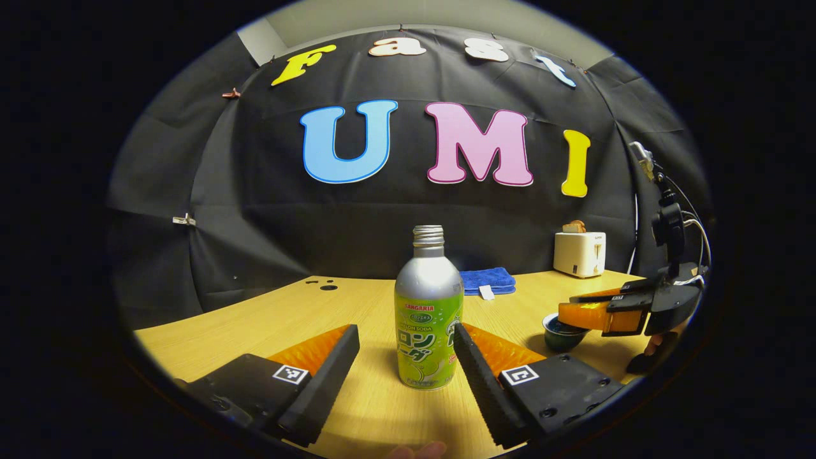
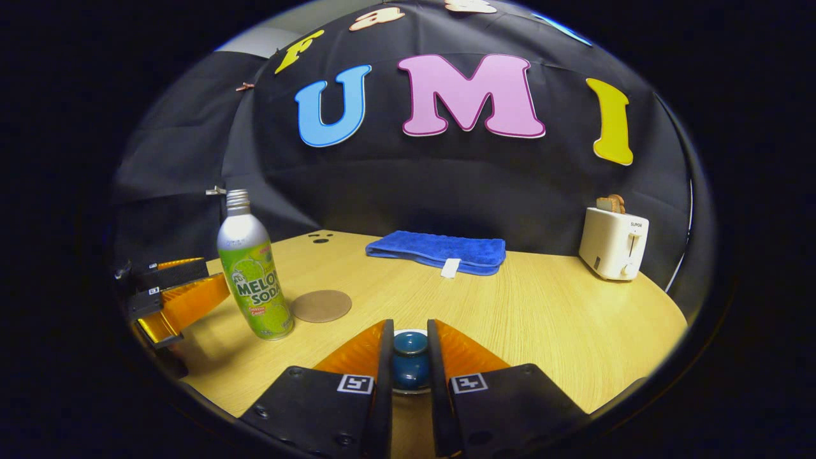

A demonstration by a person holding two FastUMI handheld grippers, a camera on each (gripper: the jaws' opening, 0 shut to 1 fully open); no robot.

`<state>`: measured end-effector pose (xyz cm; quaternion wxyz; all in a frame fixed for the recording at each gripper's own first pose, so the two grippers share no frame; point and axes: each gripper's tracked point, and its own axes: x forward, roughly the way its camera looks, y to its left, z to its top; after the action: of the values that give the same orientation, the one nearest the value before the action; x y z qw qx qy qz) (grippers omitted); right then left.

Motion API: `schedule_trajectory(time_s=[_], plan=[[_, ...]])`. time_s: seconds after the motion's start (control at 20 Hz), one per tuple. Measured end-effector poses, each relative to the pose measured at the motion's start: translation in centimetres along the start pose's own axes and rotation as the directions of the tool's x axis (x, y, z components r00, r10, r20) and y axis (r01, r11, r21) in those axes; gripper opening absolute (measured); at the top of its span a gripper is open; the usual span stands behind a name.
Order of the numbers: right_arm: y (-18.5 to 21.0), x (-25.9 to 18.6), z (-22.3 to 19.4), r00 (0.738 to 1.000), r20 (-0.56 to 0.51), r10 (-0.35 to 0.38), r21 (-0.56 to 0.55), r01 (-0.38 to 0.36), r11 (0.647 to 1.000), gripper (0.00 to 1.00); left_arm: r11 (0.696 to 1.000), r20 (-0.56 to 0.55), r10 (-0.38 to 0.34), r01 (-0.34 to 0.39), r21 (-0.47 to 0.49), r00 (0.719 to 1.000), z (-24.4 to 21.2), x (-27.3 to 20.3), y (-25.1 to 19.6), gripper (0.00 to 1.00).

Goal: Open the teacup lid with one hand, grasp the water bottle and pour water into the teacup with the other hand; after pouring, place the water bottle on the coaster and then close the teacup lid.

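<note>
One water bottle (image 1: 428, 309) is framed upright between the wide-spread fingers of the left tool (image 1: 407, 357). In the right gripper view one round coaster (image 2: 321, 305) is seen just right of it on the desk (image 2: 542, 319), and the right tool (image 2: 409, 357) is clamped on the teacup lid (image 2: 410, 360).

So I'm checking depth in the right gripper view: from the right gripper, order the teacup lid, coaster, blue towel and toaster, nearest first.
1. Dark blue teacup lid, between the right gripper's fingers.
2. Round brown coaster, ahead to the left.
3. Folded blue towel, at the table's back.
4. White toaster, far right; nearly level with the towel.
</note>
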<state>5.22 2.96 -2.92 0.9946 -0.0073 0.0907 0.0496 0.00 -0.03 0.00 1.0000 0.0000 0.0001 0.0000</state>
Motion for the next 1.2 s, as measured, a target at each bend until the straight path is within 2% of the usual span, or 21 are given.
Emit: schedule_trajectory(time_s=[0.3, 0.7, 1.0, 1.2], plan=[[-0.2, -1.5, 0.6, 0.999, 0.054, 0.003, 0.002, -0.003, 1.0, 0.29, 1.0, 0.0, 0.0, 0.0, 0.0, 1.0, 0.0, 0.0, 0.0, 0.94], [-3.2, -6.1, 1.8, 0.983, 0.176, -0.053, 0.016, 0.051, 0.999, 0.29, 1.0, -0.001, -0.005, 0.005, 0.0, 1.0, 0.0, 0.1, -0.1, 0.94], [-5.4, -7.3, 1.6, 0.981, 0.175, -0.082, 0.023, 0.079, 0.997, 0.29, 1.0, -0.001, 0.003, -0.003, 0.0, 1.0, 0.0, 2.1, -0.8, 0.94], [-5.5, -7.5, 1.6, 0.981, 0.176, -0.084, 0.023, 0.082, 0.996, 0.29, 0.999, -0.001, -0.034, 0.034, 0.0, 0.999, 0.1, 4.2, -1.9, 0.94]])
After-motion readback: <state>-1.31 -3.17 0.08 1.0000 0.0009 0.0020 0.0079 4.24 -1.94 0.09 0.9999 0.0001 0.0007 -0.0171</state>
